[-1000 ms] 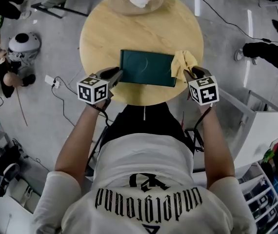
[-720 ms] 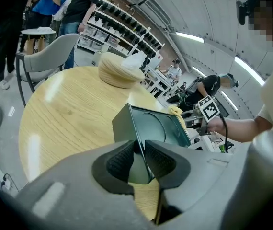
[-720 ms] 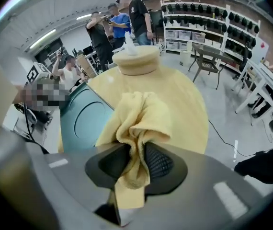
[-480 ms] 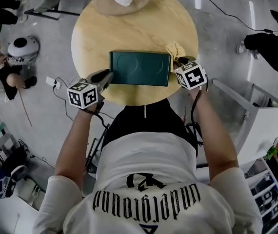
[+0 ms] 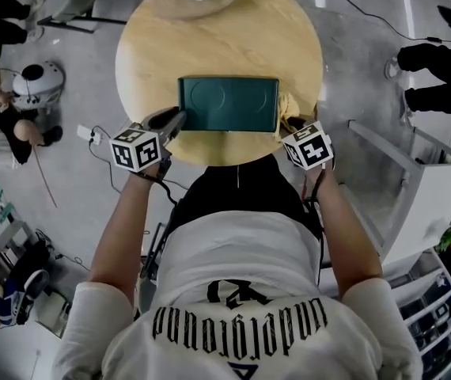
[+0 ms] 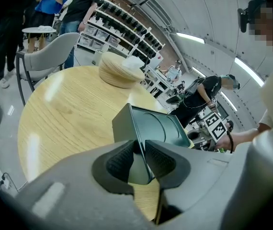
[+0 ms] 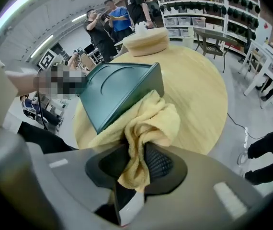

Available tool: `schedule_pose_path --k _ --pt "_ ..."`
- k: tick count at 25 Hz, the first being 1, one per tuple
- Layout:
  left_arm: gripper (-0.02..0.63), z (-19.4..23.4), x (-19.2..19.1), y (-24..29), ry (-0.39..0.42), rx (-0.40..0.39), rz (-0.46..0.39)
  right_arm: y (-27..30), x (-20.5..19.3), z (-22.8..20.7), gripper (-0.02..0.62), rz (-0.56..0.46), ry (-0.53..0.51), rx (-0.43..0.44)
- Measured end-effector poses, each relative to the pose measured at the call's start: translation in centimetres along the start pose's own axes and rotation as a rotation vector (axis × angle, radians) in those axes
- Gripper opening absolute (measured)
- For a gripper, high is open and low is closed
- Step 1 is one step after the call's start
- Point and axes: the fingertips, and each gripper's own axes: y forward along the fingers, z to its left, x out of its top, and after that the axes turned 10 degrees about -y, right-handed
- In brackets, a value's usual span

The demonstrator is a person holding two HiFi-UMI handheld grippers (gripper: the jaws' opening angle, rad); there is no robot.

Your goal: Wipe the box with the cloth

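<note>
Moved: your right gripper, clenched on the cloth, has slid nearer along the right end of the box. 1 left gripper: clamped on the box's near-left edge. Box lies flat on the table. Wiping seems under way; other faces probably remain.

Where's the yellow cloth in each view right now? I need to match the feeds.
Head view: cloth right of centre, against the right end of the box, above the right gripper.
Left gripper view: not clearly in it; the box blocks that end.
Right gripper view: centre, pinched in the jaws, touching the box.
Shared landmark: the green box.
</note>
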Motion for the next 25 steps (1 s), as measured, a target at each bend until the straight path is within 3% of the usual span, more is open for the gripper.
schedule_pose_path --k 6,12,20,25 --pt "0.087 -0.1 -0.1 -0.1 0.009 -0.003 0.004 -0.2 -0.7 1.1 0.100 -0.002 0.023 0.006" --pt "0.087 -0.2 0.3 0.2 0.009 0.005 0.004 -0.2 0.7 -0.9 0.101 -0.012 -0.010 -0.004" --pt "0.087 -0.3 0.4 -0.1 -0.004 0.018 -0.010 -0.5 5.8 -5.5 0.101 -0.030 -0.112 -0.012" --pt "0.092 -0.4 0.8 -0.1 0.009 0.032 -0.001 -0.8 8.8 -7.8 0.101 -0.016 -0.241 0.037"
